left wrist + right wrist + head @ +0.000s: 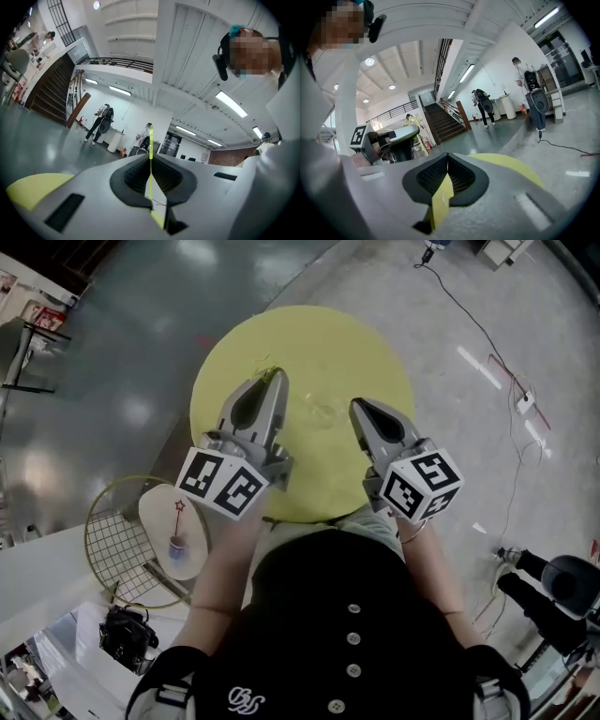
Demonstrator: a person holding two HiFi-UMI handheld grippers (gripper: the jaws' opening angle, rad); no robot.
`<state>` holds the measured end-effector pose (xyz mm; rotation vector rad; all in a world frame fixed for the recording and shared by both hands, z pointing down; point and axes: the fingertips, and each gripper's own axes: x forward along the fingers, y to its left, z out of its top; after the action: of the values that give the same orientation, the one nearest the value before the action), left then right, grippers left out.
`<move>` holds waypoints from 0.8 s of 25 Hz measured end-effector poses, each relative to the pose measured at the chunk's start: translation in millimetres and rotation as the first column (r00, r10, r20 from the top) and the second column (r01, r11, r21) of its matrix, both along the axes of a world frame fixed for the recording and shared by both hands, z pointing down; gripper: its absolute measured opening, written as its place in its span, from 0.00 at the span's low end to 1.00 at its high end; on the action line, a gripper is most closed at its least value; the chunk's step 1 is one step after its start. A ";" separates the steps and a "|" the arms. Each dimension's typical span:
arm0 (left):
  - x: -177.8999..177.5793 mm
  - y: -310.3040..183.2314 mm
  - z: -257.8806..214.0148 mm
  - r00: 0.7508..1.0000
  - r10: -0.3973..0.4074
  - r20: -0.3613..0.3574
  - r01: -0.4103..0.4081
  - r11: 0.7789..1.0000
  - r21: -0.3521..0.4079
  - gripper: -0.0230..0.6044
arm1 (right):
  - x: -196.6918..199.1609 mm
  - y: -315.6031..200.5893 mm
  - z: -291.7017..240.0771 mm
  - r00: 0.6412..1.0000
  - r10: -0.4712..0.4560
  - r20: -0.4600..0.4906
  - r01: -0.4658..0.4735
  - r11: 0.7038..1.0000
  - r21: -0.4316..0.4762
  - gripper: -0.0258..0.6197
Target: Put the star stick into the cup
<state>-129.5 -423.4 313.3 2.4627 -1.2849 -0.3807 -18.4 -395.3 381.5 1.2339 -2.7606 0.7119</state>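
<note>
Here, the left hand-held gripper (150, 156) pinches the star stick (150, 138).

A black top (309, 615) with pale buttons (353, 637) and a white emblem (245, 698), perhaps lettering, fills the head view's lower centre. The grey left gripper (276, 377) and right gripper (360, 408) each bear a black-and-white marker cube (223, 482).

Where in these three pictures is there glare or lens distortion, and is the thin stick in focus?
Head view: lamp glare makes pale patches on the glossy floor, and the edges curve. Left gripper view: bright ceiling lamp, dark rounded corners; the star stick is sharp between the shut jaws of the left gripper. Right gripper view: same curving; the yellow table is sharp.
</note>
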 end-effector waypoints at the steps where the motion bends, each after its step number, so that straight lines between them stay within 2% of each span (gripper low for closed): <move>1: 0.3 -0.9 4.1 1.000 0.000 -0.003 0.000 1.000 -0.008 0.06 | 0.2 -0.1 2.5 1.000 -0.002 -0.004 0.002 1.000 -0.007 0.04; 10: 7.5 -6.3 40.2 1.000 0.018 0.009 -0.017 0.998 -0.054 0.06 | 0.4 -0.7 25.5 1.000 -0.016 -0.022 0.014 0.997 -0.071 0.04; 20: 18.4 -8.2 68.9 0.999 0.035 0.028 -0.032 0.995 -0.099 0.06 | 4.9 2.4 36.7 0.999 -0.018 -0.036 0.015 0.995 -0.096 0.04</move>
<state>-111.1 -431.6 382.2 2.4122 -1.2416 -0.2665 -13.5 -392.9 418.1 1.1922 -2.6704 0.8018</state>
